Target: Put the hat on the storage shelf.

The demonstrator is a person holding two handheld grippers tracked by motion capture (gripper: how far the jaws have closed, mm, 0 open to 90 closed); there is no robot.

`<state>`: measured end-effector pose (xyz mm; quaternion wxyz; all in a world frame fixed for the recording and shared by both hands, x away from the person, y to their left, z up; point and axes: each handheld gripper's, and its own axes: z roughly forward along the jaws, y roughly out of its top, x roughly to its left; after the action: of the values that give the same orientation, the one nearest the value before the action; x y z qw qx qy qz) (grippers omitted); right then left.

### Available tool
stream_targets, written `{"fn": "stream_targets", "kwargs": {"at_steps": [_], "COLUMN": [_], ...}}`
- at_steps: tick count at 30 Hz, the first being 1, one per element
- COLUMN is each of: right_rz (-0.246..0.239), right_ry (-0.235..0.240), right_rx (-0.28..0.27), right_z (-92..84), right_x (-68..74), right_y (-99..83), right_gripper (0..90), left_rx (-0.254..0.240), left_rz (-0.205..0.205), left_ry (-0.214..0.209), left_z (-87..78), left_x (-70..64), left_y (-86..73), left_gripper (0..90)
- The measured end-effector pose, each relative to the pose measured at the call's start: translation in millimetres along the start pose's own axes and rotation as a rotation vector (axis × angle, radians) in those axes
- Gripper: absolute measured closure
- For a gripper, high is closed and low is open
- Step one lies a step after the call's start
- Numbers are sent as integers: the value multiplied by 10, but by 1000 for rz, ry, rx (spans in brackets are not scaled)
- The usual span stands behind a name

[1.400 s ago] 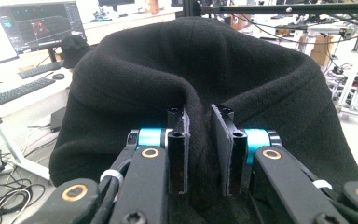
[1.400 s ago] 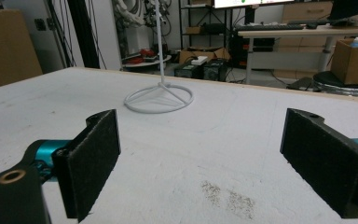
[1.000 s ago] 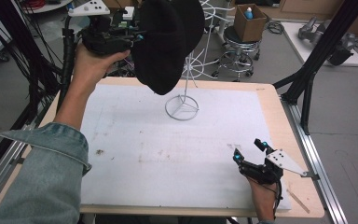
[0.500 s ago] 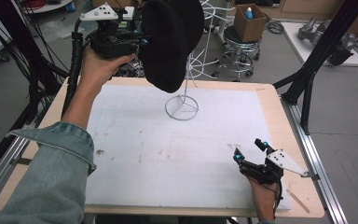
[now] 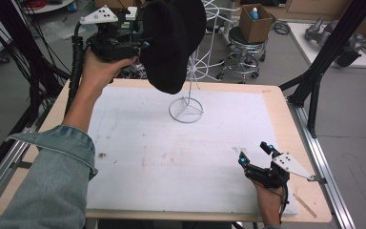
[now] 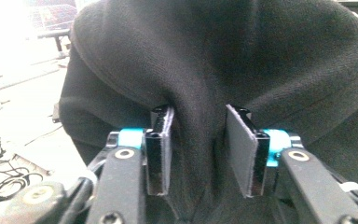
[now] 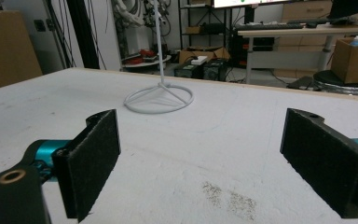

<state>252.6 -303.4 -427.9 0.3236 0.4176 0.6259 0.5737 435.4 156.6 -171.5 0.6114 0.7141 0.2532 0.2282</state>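
A black knit hat (image 5: 174, 43) hangs over the top of a white wire stand (image 5: 186, 109) at the back of the table. My left gripper (image 5: 145, 45) is raised at the hat's left side. In the left gripper view a fold of the hat (image 6: 200, 70) lies between the pads (image 6: 242, 149), and my left gripper (image 6: 198, 135) has just been opening and no longer pinches the fold. My right gripper (image 5: 254, 152) rests low near the table's front right, open wide with nothing between its fingers. My right gripper (image 7: 200, 154) faces the stand's ring base (image 7: 158, 99).
A white mat (image 5: 171, 162) covers most of the wooden table (image 5: 286, 124). Black frame posts (image 5: 324, 62) rise at the right and left. A stool with a cardboard box (image 5: 255, 21) stands behind the table.
The left hand has shifted slightly right toward the stand with the hat staying draped on it. The right hand has not moved.
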Motion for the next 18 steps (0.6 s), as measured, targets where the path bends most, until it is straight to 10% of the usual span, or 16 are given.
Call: {"fn": "stream_targets", "kwargs": {"at_steps": [18], "right_rz": [-13], "right_ry": [3], "right_rx": [7], "right_z": [6], "right_x": [14], "right_y": [2], "right_gripper": [111], "left_rx": [-35], "left_rz": [14], "left_ry": [81], "left_z": [-516], "left_x": [60], "left_y": [-114], "left_gripper": [424]}}
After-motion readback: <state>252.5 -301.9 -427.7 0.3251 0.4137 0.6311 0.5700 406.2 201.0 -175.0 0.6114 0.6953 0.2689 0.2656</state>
